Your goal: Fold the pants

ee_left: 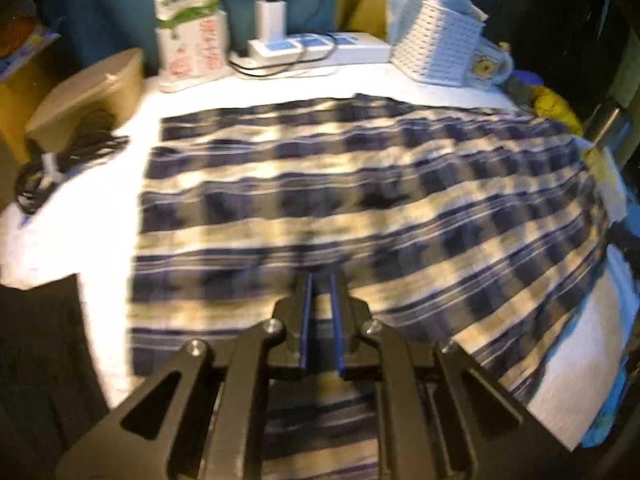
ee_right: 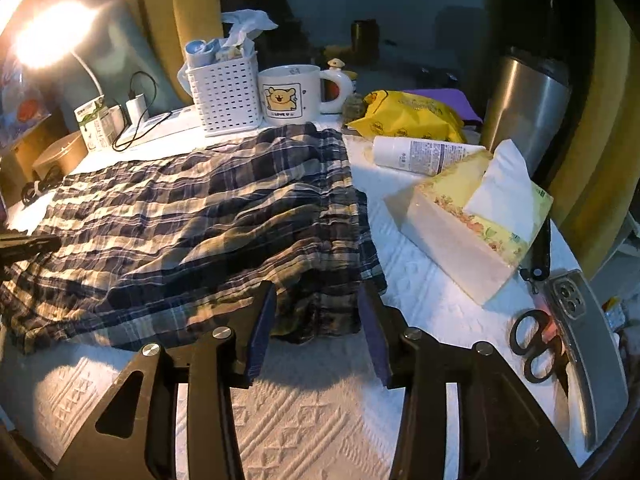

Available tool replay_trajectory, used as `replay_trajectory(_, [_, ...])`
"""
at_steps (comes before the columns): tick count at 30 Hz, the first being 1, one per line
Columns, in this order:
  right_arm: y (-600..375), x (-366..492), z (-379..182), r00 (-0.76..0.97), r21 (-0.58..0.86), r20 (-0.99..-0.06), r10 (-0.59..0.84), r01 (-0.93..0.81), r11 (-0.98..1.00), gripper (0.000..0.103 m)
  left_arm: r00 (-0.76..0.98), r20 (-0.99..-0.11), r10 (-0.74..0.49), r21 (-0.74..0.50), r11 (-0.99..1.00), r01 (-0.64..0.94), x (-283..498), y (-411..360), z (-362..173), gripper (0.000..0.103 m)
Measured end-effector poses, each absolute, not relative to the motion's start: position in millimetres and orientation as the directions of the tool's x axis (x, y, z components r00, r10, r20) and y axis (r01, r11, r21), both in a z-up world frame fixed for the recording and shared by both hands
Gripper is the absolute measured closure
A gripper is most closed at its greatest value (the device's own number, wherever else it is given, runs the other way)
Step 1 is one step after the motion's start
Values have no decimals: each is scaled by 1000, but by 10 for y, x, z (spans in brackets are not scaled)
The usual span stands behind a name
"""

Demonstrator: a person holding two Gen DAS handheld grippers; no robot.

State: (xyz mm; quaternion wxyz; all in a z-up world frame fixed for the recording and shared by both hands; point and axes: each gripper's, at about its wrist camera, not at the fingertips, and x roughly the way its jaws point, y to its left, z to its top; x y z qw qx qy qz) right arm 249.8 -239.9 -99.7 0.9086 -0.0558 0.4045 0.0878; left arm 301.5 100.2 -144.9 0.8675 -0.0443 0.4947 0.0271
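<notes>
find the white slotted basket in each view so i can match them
Left wrist: white basket, upper right, behind the plaid pants.
Right wrist: white basket, upper left of centre, beside the bear mug.
Shared landmark: white charger plugged in at the back.

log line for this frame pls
task: fold pants | left gripper: shut, over pants | right gripper: open at waistband edge | pants: flat on cloth

Looks like a lived-in home, probably a bedroom or small private room. Cluttered with a white embossed tablecloth, a white cartoon-bear ceramic mug, a floral cardboard tissue box, a white perforated plastic basket, a white charger on a power strip and black-handled scissors. Lit by a warm glowing lamp.
</notes>
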Motion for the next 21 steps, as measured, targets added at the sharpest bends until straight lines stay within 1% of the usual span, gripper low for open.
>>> replay_trajectory(2, [-2417, 2528, -1022, 652, -25, -750, 112, -198, 980, 58, 514, -857, 47, -25, 991, -132, 2904, 1109, -1442, 93])
replay_trajectory(4, [-2424, 2542, -1033, 648, -26, -754, 111, -198, 980, 57, 529, -847, 40, -60, 984, -170, 2743, 1250, -1412, 93])
replay_trajectory(6, [-2433, 2537, -1027, 646, -26, -756, 110, -196, 980, 54, 560, -828, 40, -89, 975, -202, 2551, 1357, -1349, 93])
replay_trajectory(9, [-2448, 2516, -1020, 627, 3, -767, 136, -208, 978, 43, 606, -795, 24, -149, 961, -233, 2277, 1470, -1250, 93])
replay_trajectory(10, [-2448, 2505, -1024, 619, 12, -772, 143, -211, 977, 37, 613, -790, 19, -162, 958, -238, 2213, 1497, -1239, 93])
replay_trajectory(12, [-2447, 2455, -1037, 599, 47, -782, 172, -219, 975, 34, 638, -770, 14, -189, 950, -249, 2066, 1513, -1178, 93])
replay_trajectory(14, [-2456, 2403, -1060, 569, 119, -788, 235, -233, 965, 28, 656, -755, 4, -205, 948, -243, 1973, 1515, -1177, 93])
replay_trajectory(15, [-2455, 2371, -1092, 542, 172, -792, 282, -244, 954, 27, 660, -751, 0, -210, 948, -239, 1935, 1503, -1164, 92])
replay_trajectory(17, [-2435, 2336, -1149, 509, 227, -797, 326, -249, 942, 25, 664, -747, 0, -213, 947, -239, 1894, 1508, -1171, 92])
replay_trajectory(21, [-2408, 2378, -1174, 514, 260, -789, 337, -217, 941, 24, 652, -758, 24, -184, 951, -249, 1889, 1474, -1207, 91])
